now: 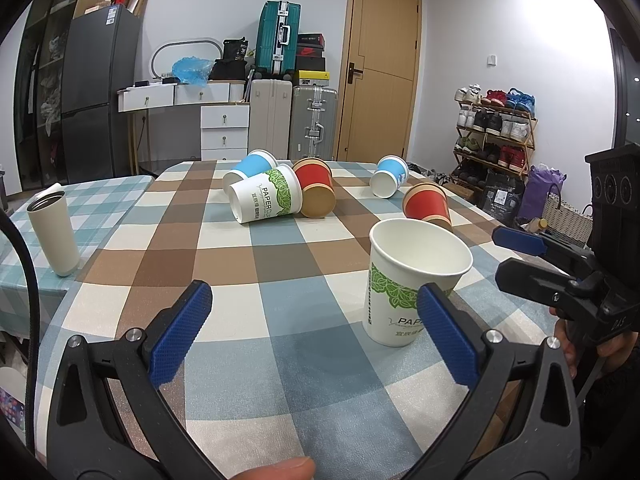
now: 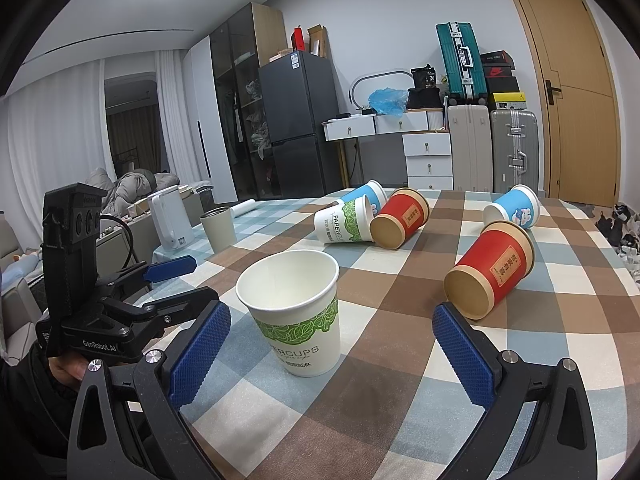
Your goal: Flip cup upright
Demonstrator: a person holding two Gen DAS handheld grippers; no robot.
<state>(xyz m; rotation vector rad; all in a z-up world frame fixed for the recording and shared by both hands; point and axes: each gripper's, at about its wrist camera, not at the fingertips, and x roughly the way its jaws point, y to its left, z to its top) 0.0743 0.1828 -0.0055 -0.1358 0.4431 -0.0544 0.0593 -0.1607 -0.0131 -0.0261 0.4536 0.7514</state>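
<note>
A white paper cup with green leaf print (image 1: 412, 280) (image 2: 298, 312) stands upright on the checked tablecloth. My left gripper (image 1: 316, 316) is open and empty, the cup just behind its right finger. My right gripper (image 2: 332, 340) is open and empty, the cup between its fingers toward the left one, not touched. Several cups lie on their sides farther back: a white-green one (image 1: 266, 198) (image 2: 346, 222), two red ones (image 1: 316, 192) (image 1: 428, 206) (image 2: 490, 270) (image 2: 400, 218), and two blue ones (image 1: 390, 176) (image 1: 252, 168) (image 2: 514, 208).
A beige tumbler (image 1: 54, 232) (image 2: 219, 228) stands open at the table's left edge. A white kettle (image 2: 170, 220) sits beyond it. The right gripper shows at the right of the left wrist view (image 1: 560, 264); the left gripper shows at the left of the right wrist view (image 2: 132, 292).
</note>
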